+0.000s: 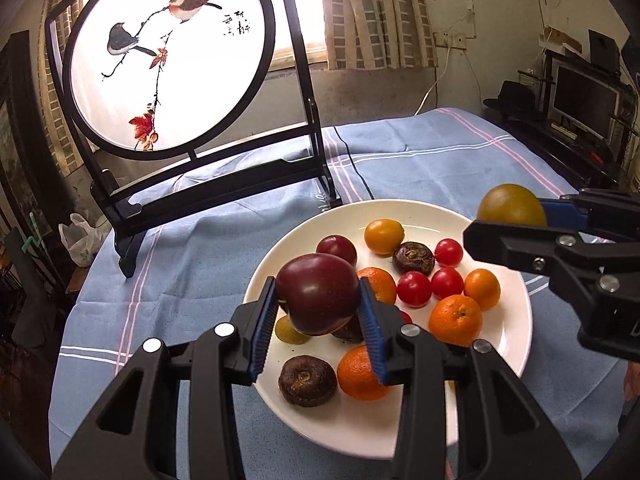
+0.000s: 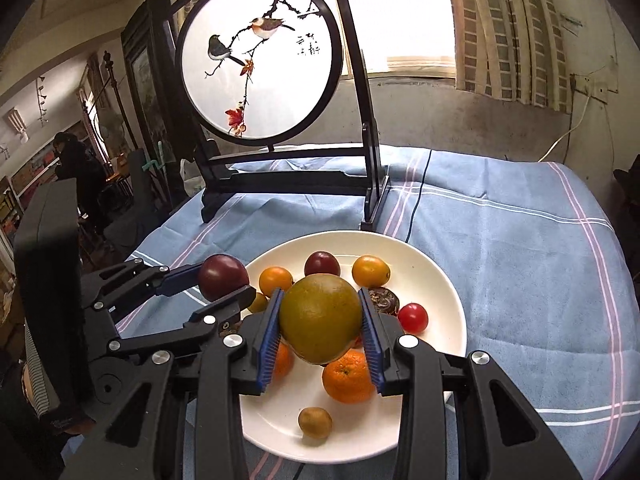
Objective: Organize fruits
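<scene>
A white plate on the blue cloth holds several fruits: mandarins, cherry tomatoes, dark water chestnuts and a small plum. My left gripper is shut on a dark red plum and holds it above the plate's left side; it also shows in the right wrist view. My right gripper is shut on a large green-yellow orange above the plate; the orange also shows in the left wrist view over the plate's right rim.
A black-framed round bird screen stands on the cloth behind the plate; it also shows in the right wrist view. A black cable runs across the blue cloth. A desk with a monitor is at the far right.
</scene>
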Tool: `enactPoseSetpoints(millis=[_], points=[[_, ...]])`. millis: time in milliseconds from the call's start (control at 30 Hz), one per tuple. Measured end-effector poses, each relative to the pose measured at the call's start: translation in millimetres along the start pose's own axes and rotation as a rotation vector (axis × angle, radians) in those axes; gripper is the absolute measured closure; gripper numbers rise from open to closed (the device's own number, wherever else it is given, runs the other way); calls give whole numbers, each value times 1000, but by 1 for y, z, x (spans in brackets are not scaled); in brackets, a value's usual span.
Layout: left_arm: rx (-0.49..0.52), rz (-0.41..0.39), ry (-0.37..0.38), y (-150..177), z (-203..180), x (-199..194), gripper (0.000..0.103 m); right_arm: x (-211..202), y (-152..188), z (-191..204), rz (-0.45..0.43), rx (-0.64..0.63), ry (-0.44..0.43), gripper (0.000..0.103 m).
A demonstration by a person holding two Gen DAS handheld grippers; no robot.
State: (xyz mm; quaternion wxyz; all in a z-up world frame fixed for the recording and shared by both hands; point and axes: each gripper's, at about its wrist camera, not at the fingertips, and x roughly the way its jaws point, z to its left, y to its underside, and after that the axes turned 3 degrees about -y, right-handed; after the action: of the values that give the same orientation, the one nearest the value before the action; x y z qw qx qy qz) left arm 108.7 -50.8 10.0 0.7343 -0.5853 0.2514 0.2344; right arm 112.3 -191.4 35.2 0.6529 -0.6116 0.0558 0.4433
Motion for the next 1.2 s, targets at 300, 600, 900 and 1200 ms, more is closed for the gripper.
enactPoseSetpoints(millis=[300, 600, 900, 1200], points=[[15, 12, 20, -1, 1, 8, 64, 21, -3, -9, 38, 31, 9, 66], [83, 21, 25, 7, -25, 13, 64, 29, 0, -10, 58, 39, 18, 66], [49, 44, 23, 9, -23, 19, 63, 50, -3, -10, 108, 74, 21, 63], [43, -123, -104, 8, -10, -22, 5, -24, -10, 6, -86, 47, 28, 35]])
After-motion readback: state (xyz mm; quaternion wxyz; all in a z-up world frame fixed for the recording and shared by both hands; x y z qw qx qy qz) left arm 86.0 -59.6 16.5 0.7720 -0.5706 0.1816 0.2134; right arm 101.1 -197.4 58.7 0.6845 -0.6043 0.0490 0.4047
